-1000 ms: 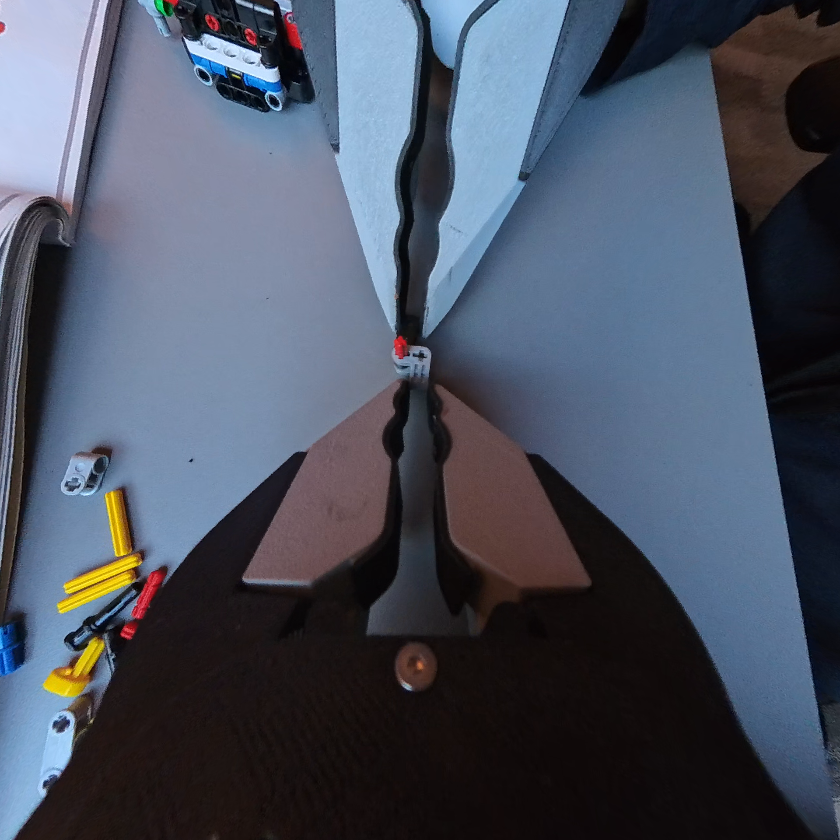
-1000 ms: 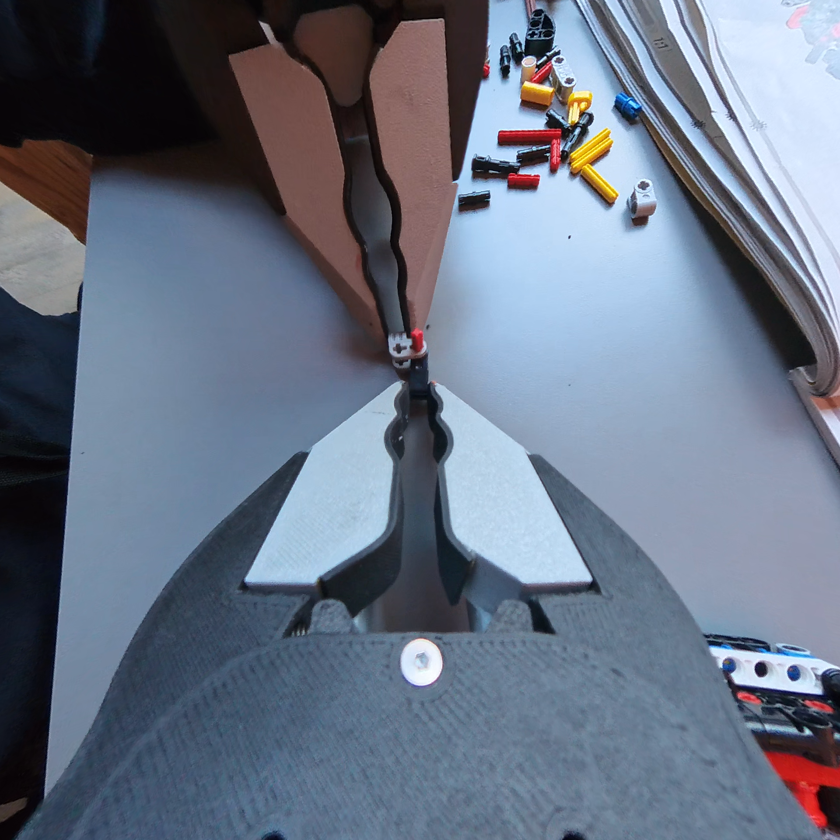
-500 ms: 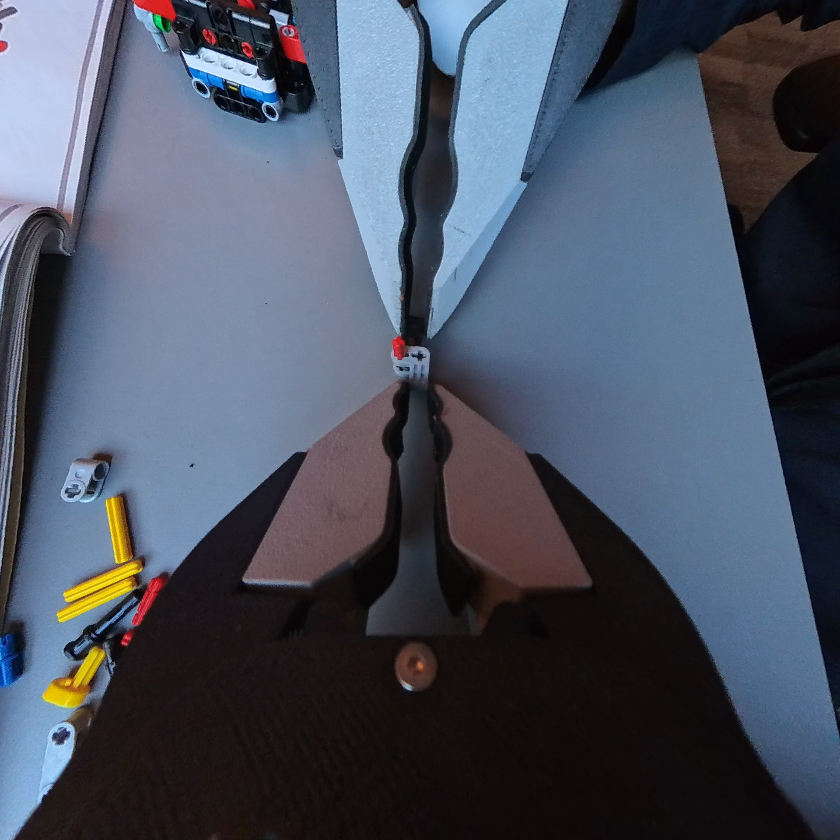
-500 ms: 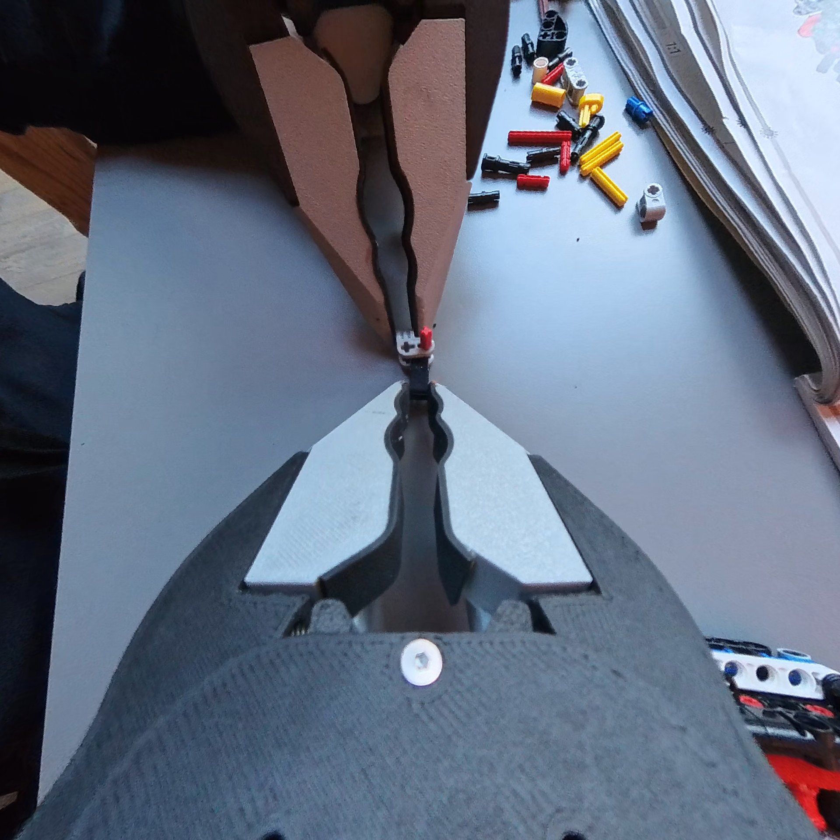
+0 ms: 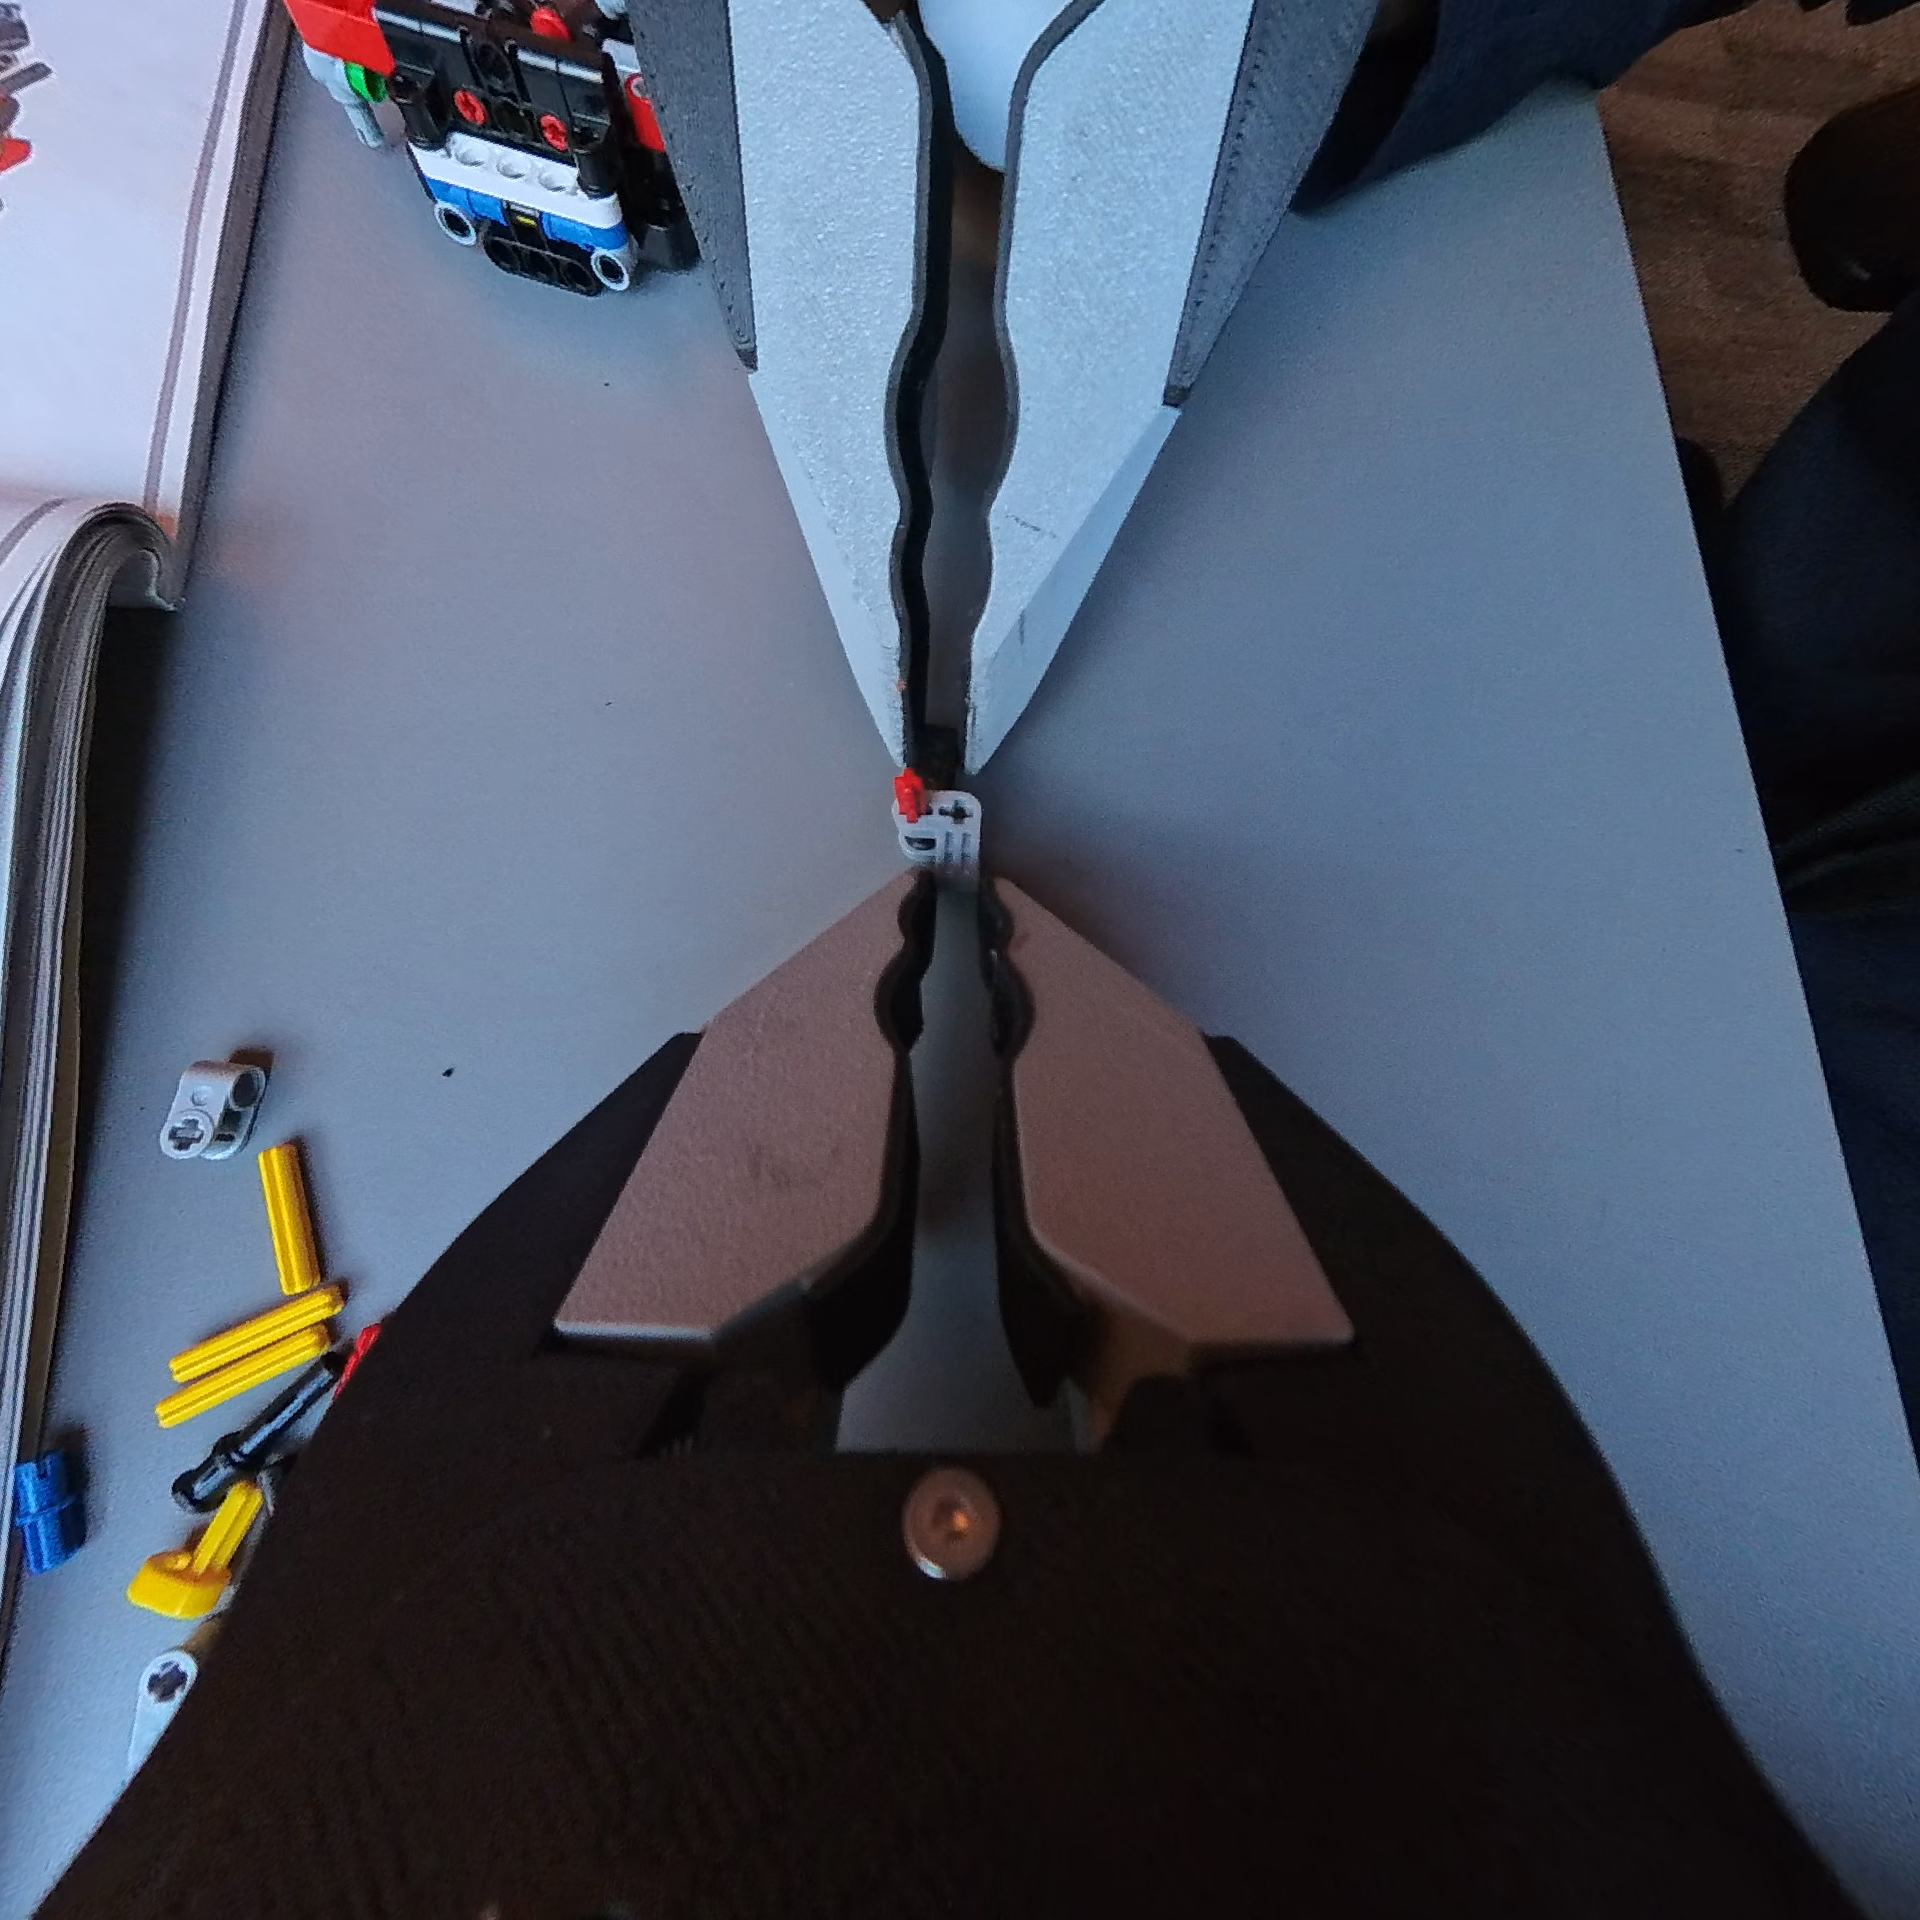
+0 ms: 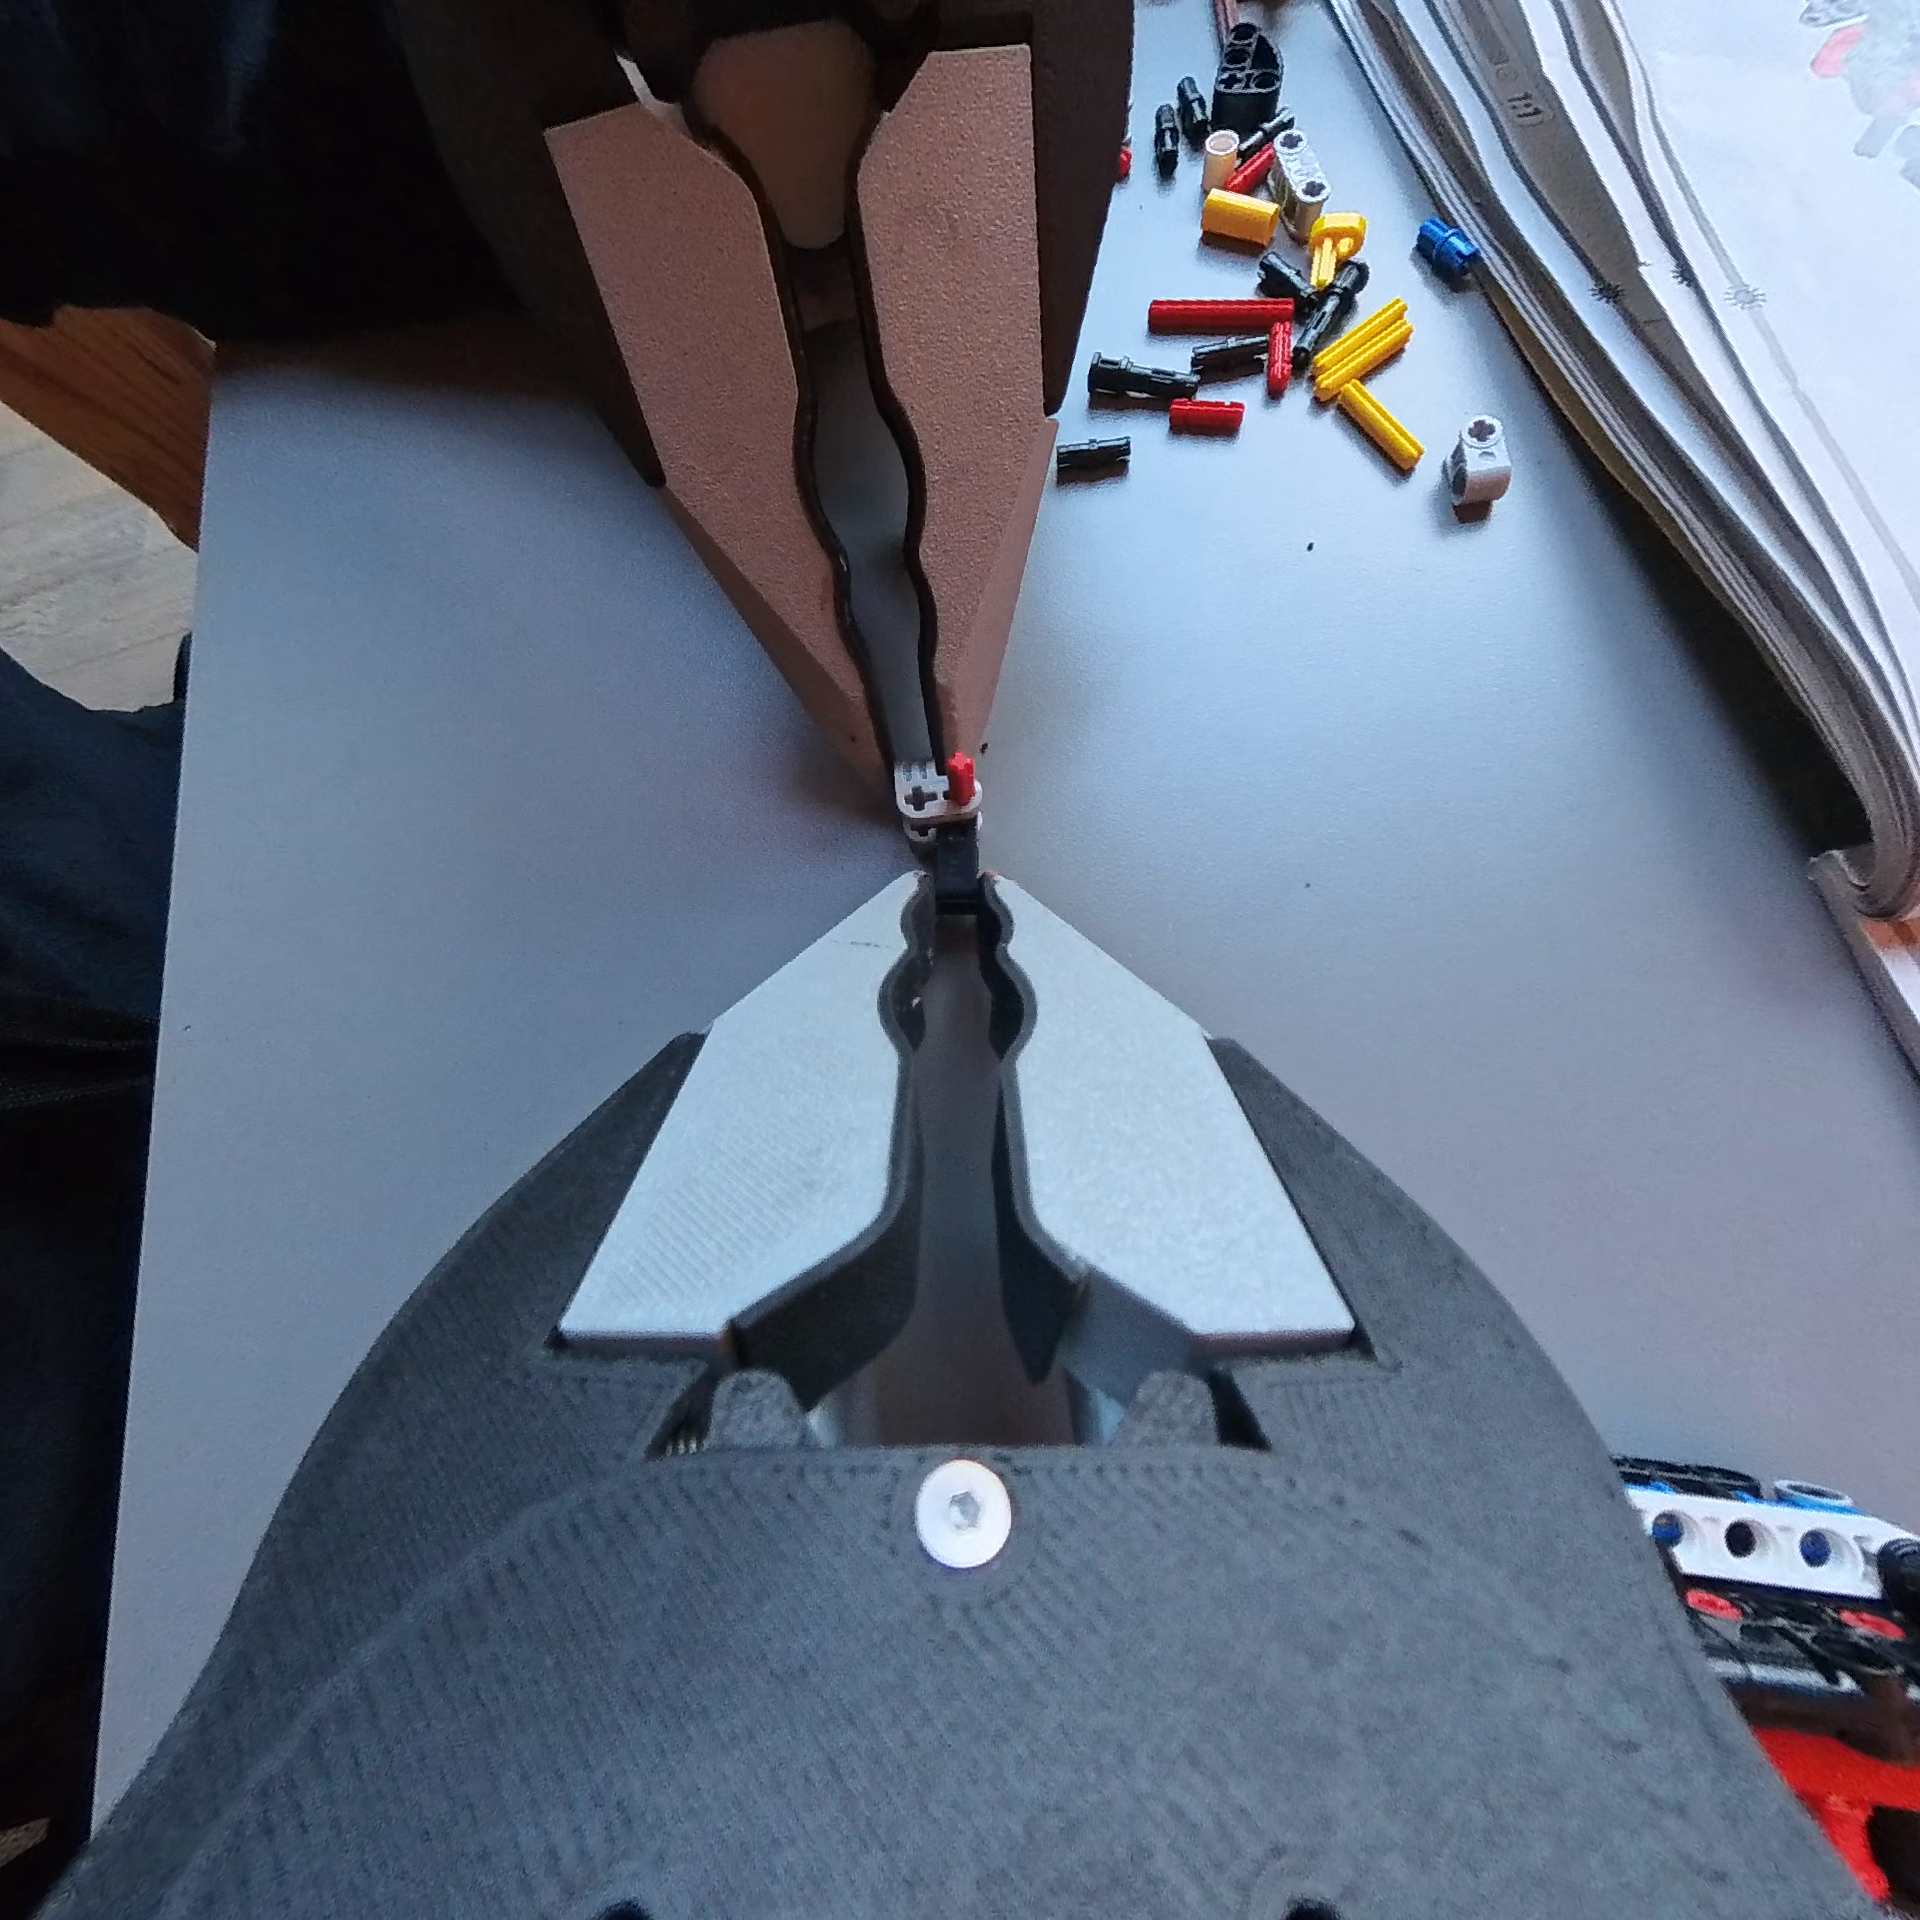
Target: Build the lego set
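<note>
Connector [image 5: 940,826], light grey with a red pin [image 5: 909,795], is pinched by the left gripper [image 5: 951,878]; a black pin [image 6: 956,868] touching it is pinched by the right gripper [image 6: 954,883]. Little has shifted lately. Loose parts [image 6: 1288,312] lie well apart.

A grey table [image 5: 1455,727] filled the scene under soft, dim light; brown wooden floor [image 6: 94,416] showed past its far left edge.
</note>
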Demonstrator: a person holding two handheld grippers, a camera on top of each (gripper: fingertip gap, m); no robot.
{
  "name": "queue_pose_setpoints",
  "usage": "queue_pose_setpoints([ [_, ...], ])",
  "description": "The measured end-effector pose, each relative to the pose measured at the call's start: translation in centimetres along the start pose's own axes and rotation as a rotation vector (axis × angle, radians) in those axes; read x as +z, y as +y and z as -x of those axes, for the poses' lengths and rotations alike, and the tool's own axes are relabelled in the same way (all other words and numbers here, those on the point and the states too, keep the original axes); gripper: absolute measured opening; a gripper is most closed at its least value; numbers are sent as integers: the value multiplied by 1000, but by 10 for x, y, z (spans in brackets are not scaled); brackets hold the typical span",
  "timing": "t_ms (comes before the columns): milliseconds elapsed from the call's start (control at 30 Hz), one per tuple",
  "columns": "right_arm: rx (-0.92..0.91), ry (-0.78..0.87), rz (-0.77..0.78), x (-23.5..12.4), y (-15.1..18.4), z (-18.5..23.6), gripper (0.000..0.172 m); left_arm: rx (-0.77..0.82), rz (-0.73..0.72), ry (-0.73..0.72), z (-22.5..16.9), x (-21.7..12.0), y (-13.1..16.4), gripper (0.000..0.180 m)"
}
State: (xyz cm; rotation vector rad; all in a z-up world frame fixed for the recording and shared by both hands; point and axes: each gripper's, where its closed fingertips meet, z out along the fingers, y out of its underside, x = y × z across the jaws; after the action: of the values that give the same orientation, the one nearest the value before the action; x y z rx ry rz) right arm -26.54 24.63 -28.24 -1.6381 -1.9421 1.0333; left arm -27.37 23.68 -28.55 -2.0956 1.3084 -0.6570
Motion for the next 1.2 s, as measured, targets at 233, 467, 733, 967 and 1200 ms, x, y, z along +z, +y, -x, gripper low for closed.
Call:
queue_pose_setpoints([
  [233, 7, 2, 2, 1, 0, -1, 5, 2, -1, 3, 0, 0, 0, 6],
  [467, -4, 6, 5, 1, 0, -1, 5, 30, 0, -5, 0, 0, 0, 6],
  [733, -9, -3, 6, 1, 0, 0, 4, 80, -2, 4, 0, 0, 1, 6],
  [967, 3, -17, 2, 0, 0, 1, 5, 60, -2, 22, 0, 0, 1, 6],
  [1200, 20, -48, -13, -2, -2, 2, 10, 33, -3, 47, 0, 0, 1, 6],
])
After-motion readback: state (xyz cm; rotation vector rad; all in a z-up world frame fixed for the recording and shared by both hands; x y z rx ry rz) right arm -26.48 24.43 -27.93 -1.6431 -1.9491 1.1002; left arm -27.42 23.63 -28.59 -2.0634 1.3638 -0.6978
